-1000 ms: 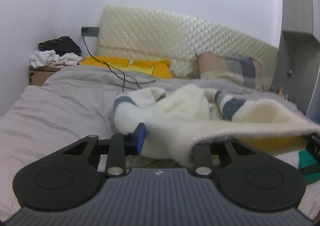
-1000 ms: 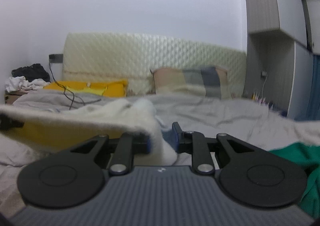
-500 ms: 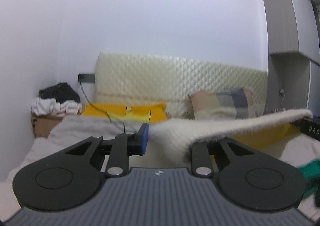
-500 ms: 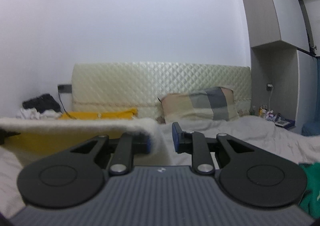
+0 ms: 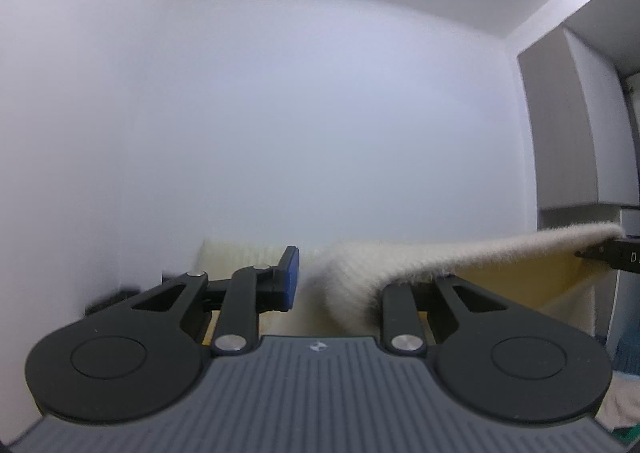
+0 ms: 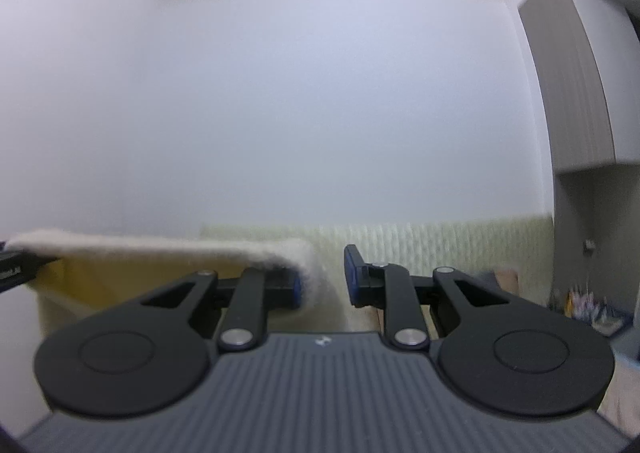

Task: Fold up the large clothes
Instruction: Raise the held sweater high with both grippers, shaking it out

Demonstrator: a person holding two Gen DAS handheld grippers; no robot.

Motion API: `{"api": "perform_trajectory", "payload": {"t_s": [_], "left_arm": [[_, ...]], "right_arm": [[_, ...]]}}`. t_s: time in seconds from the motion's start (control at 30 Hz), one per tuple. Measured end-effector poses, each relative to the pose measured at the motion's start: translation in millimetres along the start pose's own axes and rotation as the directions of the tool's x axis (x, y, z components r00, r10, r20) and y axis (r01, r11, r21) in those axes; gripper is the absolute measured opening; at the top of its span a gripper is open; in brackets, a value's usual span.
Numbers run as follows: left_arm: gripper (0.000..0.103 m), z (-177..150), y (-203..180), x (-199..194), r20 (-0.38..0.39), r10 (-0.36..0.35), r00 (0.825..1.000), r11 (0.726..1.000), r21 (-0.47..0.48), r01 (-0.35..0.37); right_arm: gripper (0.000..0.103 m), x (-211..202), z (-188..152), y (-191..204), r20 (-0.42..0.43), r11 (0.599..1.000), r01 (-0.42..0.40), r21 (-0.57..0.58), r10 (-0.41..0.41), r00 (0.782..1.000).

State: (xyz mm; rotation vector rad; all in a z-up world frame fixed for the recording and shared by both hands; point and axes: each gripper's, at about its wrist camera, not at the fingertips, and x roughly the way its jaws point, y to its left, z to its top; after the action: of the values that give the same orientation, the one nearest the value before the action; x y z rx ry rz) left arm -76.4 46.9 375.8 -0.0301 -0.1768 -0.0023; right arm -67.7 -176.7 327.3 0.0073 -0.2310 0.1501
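Both grippers hold one cream fleece garment (image 5: pixel 460 257) up in the air, its top edge stretched between them, yellow lining hanging below. Left gripper (image 5: pixel 336 285): jaws narrow, have just been closing, fleece bunched between them and covering the right pad. Right gripper (image 6: pixel 322 279): jaws narrow, clamped on the fleece corner (image 6: pixel 308 253). Left view alone shows the other gripper's tip (image 5: pixel 612 253) at the far edge; right view alone shows the quilted headboard (image 6: pixel 440 241) and cluttered shelf (image 6: pixel 588 305).
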Motion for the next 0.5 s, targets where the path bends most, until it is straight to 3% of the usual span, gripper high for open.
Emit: {"api": "perform_trajectory", "payload": {"t_s": [0.13,0.23,0.37,0.5], "left_arm": [[0.026,62,-4,-2,0.058,-0.015,0.998,0.999,0.031,0.013],[0.026,84,-8,10,0.068,-0.019,0.997,0.999,0.052,0.015],[0.026,70,-11,54,-0.001,-0.023,1.000,0.996,0.081,0.023],[0.027,21,-14,117,-0.087,-0.019,0.996,0.996,0.085,0.027]], "right_arm": [[0.022,-9,56,5,0.095,1.000,-0.011,-0.010,0.012,0.995],[0.022,-2,78,6,0.122,1.000,-0.009,-0.021,0.011,0.993],[0.022,35,67,3,0.064,0.999,0.011,-0.032,-0.009,0.998],[0.022,97,16,-6,-0.027,0.998,0.034,-0.059,-0.036,0.999]]}}
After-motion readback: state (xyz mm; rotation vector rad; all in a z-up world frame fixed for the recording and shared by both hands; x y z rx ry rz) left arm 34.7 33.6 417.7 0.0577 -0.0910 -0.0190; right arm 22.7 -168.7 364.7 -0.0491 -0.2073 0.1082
